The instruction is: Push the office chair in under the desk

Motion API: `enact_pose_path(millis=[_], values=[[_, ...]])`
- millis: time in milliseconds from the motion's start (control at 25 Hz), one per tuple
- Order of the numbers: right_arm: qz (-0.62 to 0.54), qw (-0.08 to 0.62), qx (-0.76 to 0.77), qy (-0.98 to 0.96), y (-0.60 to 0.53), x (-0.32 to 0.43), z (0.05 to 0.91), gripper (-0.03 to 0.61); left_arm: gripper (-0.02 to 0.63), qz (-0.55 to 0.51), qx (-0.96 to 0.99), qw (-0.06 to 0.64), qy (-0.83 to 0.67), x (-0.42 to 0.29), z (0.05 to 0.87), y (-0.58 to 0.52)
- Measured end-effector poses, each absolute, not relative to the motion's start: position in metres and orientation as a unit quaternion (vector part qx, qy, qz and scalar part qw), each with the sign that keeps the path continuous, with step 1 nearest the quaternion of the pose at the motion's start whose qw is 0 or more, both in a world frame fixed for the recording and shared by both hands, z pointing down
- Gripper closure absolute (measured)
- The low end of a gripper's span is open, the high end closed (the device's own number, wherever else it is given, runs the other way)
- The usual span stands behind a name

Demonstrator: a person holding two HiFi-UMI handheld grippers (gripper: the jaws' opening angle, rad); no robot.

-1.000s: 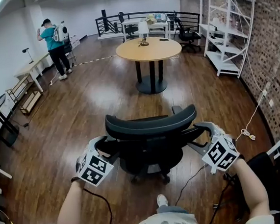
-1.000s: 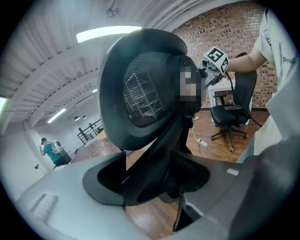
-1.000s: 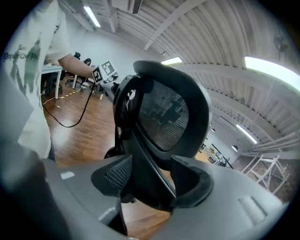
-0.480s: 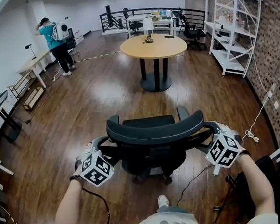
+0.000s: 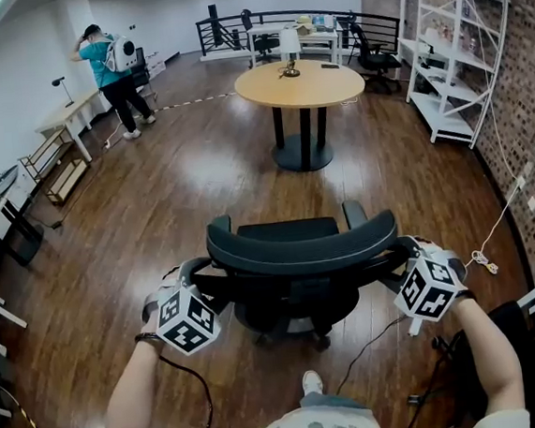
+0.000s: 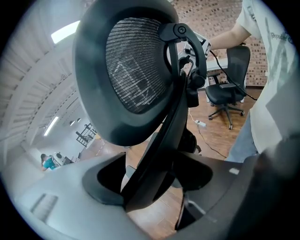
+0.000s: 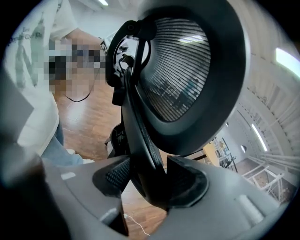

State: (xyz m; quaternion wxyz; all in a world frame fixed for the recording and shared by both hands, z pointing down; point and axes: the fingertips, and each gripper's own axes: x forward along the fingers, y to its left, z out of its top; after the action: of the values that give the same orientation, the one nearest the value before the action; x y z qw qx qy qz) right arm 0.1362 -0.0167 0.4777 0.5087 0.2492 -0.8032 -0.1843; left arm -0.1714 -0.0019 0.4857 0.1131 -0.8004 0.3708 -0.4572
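Note:
The black office chair (image 5: 294,248) stands on the wood floor just in front of me, its back toward me. My left gripper (image 5: 198,279) is at the left side of the backrest and my right gripper (image 5: 399,260) at the right side. In the left gripper view a black frame bar (image 6: 161,140) under the mesh headrest (image 6: 136,70) runs between the jaws of the left gripper (image 6: 154,183), which are closing on it. The right gripper view shows the right gripper (image 7: 147,180) with its jaws closing on the matching bar (image 7: 140,140). A round wooden table (image 5: 300,83) stands ahead.
A person in a teal shirt (image 5: 110,68) stands far left by a long desk (image 5: 61,120). White shelving (image 5: 454,49) lines the brick wall at right. A cable and plug (image 5: 484,258) lie on the floor at right. A second black chair (image 5: 530,348) sits near my right elbow.
The chair and both grippers have moved forward together toward the round table, which now sits lower and larger in the head view. Both grippers keep their places on the backrest.

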Motion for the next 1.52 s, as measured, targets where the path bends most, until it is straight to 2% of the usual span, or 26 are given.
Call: enact_pose_path(millis=[480, 1520], values=[[-0.190, 0.492, 0.264, -0.808, -0.061, 0.130, 0.479, 0.356, 0.276, -0.467, -0.797, 0.103, 0.368, -0.178, 0.490, -0.052], [-0.193, 0.478, 0.274, -0.812, -0.239, 0.149, 0.482, 0.356, 0.275, -0.491, -0.789, 0.078, 0.361, -0.159, 0.497, -0.237]])
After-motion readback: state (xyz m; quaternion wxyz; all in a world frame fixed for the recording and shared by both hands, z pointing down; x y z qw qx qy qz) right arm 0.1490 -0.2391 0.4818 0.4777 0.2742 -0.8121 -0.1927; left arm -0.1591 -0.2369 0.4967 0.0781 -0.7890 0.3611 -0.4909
